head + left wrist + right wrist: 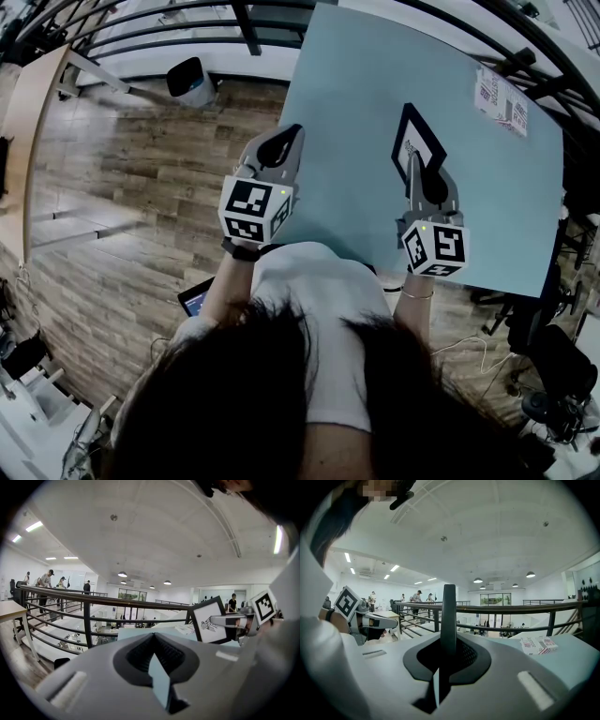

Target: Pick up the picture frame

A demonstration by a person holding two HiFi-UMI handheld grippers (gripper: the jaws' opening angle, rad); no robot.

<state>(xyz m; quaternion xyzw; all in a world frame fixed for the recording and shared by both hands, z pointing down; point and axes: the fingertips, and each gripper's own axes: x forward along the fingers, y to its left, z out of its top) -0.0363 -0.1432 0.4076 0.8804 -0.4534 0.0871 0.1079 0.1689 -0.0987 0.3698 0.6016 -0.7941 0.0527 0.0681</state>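
Observation:
The picture frame (418, 142) has a black border round a white print. It stands upright over the light-blue table (366, 84), and I cannot tell whether its lower edge touches the top. My right gripper (418, 167) is shut on its near edge. In the right gripper view the picture frame (449, 616) shows edge-on as a dark strip between the jaws. In the left gripper view the picture frame (213, 620) faces me at the right. My left gripper (284, 141) hangs at the table's left edge, shut on nothing, and its jaws meet at the tip of the left gripper (153, 638).
A printed packet (502, 98) lies at the table's far right corner, and the same packet (540, 645) shows in the right gripper view. A dark railing (84, 603) runs beyond the table. Wooden floor (141, 187) and a small bin (190, 80) are to the left.

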